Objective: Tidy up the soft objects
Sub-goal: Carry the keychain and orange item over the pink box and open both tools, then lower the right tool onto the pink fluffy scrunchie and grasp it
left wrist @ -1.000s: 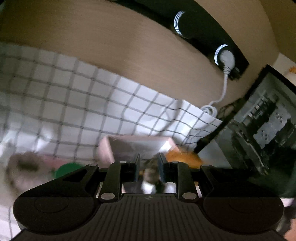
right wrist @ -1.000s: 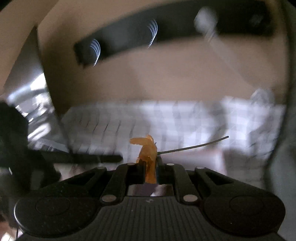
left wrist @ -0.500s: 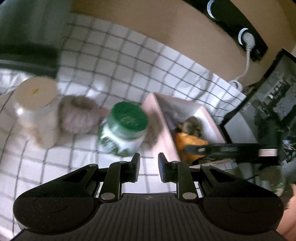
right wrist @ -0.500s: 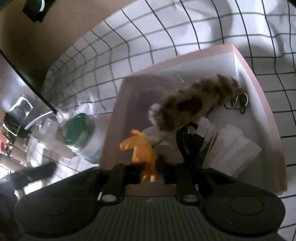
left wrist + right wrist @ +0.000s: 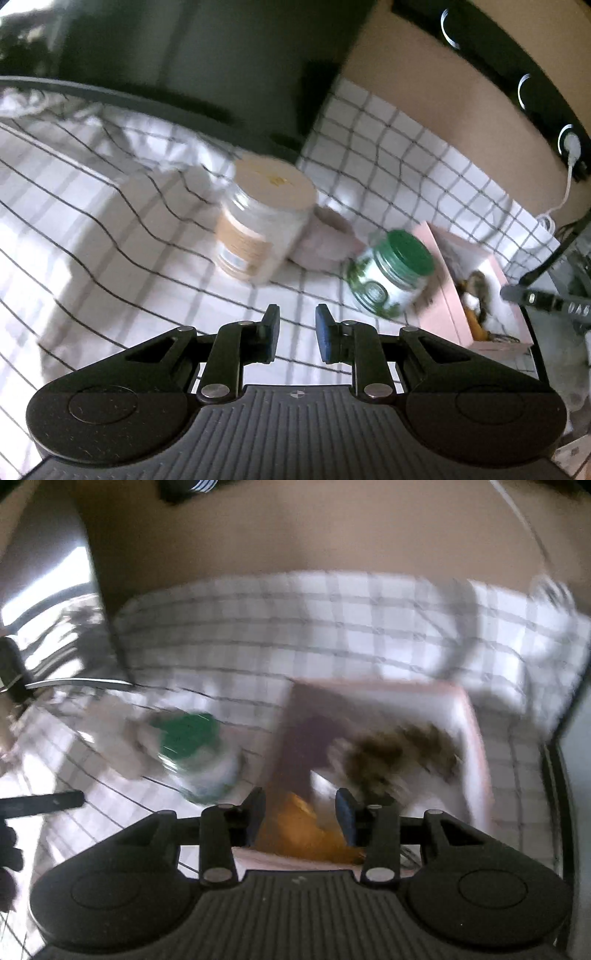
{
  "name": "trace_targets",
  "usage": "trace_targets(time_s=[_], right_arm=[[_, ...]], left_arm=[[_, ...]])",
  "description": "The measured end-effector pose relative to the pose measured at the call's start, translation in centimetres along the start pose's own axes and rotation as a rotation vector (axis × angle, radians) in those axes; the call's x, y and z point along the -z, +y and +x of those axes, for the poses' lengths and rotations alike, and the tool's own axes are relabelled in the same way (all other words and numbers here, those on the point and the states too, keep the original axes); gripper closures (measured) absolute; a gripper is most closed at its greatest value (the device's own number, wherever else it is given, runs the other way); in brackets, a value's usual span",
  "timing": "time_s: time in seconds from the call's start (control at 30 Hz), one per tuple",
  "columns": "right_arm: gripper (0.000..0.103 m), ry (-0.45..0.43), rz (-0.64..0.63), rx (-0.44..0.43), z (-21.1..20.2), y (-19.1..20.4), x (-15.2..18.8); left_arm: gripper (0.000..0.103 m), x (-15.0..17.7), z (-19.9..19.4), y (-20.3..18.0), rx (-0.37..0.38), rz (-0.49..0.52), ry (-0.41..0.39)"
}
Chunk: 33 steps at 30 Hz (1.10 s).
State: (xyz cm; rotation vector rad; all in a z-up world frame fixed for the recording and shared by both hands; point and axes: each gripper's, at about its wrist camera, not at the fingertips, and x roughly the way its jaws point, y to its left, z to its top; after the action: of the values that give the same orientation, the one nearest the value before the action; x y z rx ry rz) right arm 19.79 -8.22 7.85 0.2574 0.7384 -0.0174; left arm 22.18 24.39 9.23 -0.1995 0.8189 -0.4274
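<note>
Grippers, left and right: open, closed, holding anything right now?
Left gripper: open, nothing between the fingers.
Right gripper: open, with the orange soft toy lying loose in the pink box below it.

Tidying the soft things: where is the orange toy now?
The orange toy lies in the pink box, at its near end beside the brown furry toy, right of the green-lidded jar.

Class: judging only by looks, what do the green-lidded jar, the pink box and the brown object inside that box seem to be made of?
Green-lidded jar: clear, glossy body, probably glass or plastic; the lid looks like smooth plastic.
Pink box: matte, thin flat walls, likely cardboard.
Brown object: fuzzy, mottled surface, apparently plush or faux fur, though blur leaves it uncertain.
</note>
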Motion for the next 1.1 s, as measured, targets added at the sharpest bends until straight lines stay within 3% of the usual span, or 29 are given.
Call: trace_targets(time_s=[0.1, 0.23, 0.33, 0.37, 0.4, 0.47, 0.6, 0.77, 0.83, 0.97, 1.03, 1.1], right_arm=[[0.059, -0.044, -0.066, -0.031, 0.0, 3.9, -2.3], [0.059, -0.136, -0.057, -0.071, 0.1, 9.0, -7.4], [0.058, -0.187, -0.079, -0.099, 0.1, 12.5, -11.8], [0.053, -0.187, -0.116, -0.108, 0.3, 13.5, -13.0], [0.047, -0.17, -0.189, -0.125, 0.7, 14.7, -13.9], [0.046, -0.092, -0.373, -0.155, 2.2, 16.7, -14.5], [0.046, 0.148, -0.654, -0.167, 6.8, 19.2, -13.2], [0.046, 0.3, -0.797, -0.214, 11.4, 18.6, -10.9], [0.046, 0.362, -0.856, -0.269, 13.3, 18.3, -10.2], [0.047, 0.422, -0.975, -0.312, 16.3, 19.0, -8.4], [0.057, 0.445, -0.974, -0.293, 17.6, 18.8, -7.9], [0.086, 0.473, -0.954, -0.281, 18.8, 18.7, -7.6]], left_arm=[[0.08, -1.2, -1.3, 1.6, -0.013, 0.006, -0.053], [0.08, -3.7, -3.2, 3.9, -0.044, 0.019, -0.131], [0.08, -5.3, -4.0, 5.5, -0.063, 0.04, -0.148], [0.08, -5.7, -4.1, 5.9, -0.072, 0.039, -0.145], [0.08, -6.0, -4.1, 6.2, -0.078, 0.034, -0.141], [0.08, -6.4, -3.9, 6.8, -0.065, 0.006, -0.134], [0.08, -5.8, -2.9, 6.5, -0.007, -0.009, -0.109], [0.08, -3.5, -0.6, 4.3, 0.037, 0.008, -0.036], [0.08, -2.4, 0.4, 3.5, 0.054, -0.008, -0.007], [0.08, -0.7, 2.7, 2.5, 0.084, -0.043, 0.064], [0.08, -0.3, 3.6, 1.7, 0.103, -0.026, 0.093], [0.08, -0.4, 4.1, 1.1, 0.121, -0.004, 0.108]])
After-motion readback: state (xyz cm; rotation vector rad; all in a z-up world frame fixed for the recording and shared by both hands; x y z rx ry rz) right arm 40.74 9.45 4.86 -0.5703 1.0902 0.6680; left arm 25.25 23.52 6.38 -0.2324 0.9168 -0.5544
